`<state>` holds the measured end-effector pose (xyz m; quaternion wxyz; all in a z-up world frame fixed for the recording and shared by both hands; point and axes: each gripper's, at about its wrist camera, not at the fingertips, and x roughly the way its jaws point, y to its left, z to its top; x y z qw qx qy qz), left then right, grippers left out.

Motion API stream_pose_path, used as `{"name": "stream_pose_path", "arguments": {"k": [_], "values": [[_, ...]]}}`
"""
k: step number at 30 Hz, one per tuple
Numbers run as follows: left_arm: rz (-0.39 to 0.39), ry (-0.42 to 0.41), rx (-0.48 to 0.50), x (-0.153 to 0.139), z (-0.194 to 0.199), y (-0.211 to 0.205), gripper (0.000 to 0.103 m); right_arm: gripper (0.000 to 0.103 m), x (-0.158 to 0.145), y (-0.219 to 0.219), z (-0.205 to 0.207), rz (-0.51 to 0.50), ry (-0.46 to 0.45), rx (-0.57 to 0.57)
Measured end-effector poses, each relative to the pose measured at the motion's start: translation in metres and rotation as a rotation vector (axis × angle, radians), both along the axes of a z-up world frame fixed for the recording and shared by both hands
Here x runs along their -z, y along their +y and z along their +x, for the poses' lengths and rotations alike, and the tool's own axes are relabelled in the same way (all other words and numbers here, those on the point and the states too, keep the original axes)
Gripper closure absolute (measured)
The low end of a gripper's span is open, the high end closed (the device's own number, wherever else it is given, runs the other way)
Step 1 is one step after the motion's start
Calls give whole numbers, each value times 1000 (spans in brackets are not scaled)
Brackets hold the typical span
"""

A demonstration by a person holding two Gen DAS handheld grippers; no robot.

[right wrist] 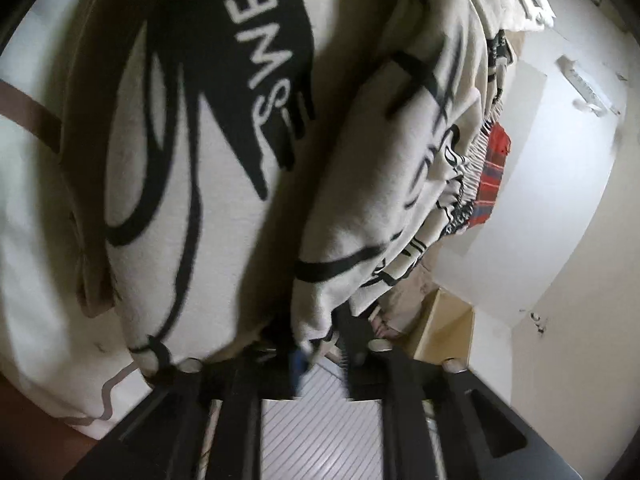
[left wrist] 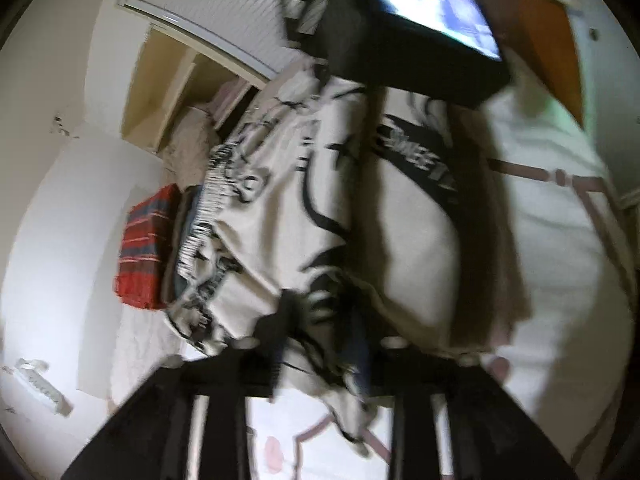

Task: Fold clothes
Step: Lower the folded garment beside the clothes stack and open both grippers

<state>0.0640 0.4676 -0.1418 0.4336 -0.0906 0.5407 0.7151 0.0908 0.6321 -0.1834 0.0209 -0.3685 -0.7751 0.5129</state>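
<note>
A cream garment [left wrist: 280,216] with black printed lines and lettering hangs stretched between both grippers above a white bed. My left gripper [left wrist: 320,328] is shut on a bunched edge of it, which spills down between the fingers. The other gripper, with a lit screen [left wrist: 436,12], shows at the top of the left wrist view, at the garment's far end. In the right wrist view the same garment [right wrist: 224,184] fills the frame, folded along its length. My right gripper [right wrist: 316,344] is shut on its near edge.
A white bed cover with pink line pattern [left wrist: 568,216] lies under the garment. A red striped folded cloth [left wrist: 144,248] sits on a pile at the left, also in the right wrist view [right wrist: 490,184]. A wooden shelf [left wrist: 168,92] and a white shutter [left wrist: 224,12] stand behind.
</note>
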Motion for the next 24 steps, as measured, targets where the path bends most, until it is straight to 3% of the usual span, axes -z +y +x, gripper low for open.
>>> {"name": "stream_pose_path", "arguments": {"k": [1, 3, 6, 8, 10, 13, 15, 16, 18, 19, 20, 24], "values": [[-5, -8, 11, 1, 3, -3, 66, 41, -4, 3, -1, -6, 25, 1], [-14, -25, 32, 3, 8, -9, 66, 27, -17, 10, -2, -26, 62, 8], [-21, -88, 47, 2, 12, -20, 66, 27, -33, 22, -6, -44, 24, 83], [-31, -170, 47, 1, 14, -32, 65, 27, -37, 34, -5, 4, -26, 126], [-36, -244, 41, 0, 17, -46, 55, 27, -40, 46, -4, 83, -62, 152], [-30, -301, 17, 3, 19, -65, 49, 27, -56, 55, -9, 135, -44, 209], [-28, -320, -11, 5, 19, -74, 47, 25, -79, 40, -30, 115, 50, 246], [-19, -334, -27, 4, 16, -79, 46, 16, -91, 33, -41, 102, 102, 265], [4, -361, -62, 1, 12, -90, 43, 10, -117, 16, -63, 41, 250, 316], [23, -375, -87, -2, 8, -96, 39, 10, -121, 4, -53, 13, 311, 336], [42, -386, -109, -6, 4, -102, 36, 10, -135, -7, -72, -33, 389, 368], [122, -411, -196, -22, -9, -131, 30, 8, -193, -74, -103, -447, 686, 538]]}}
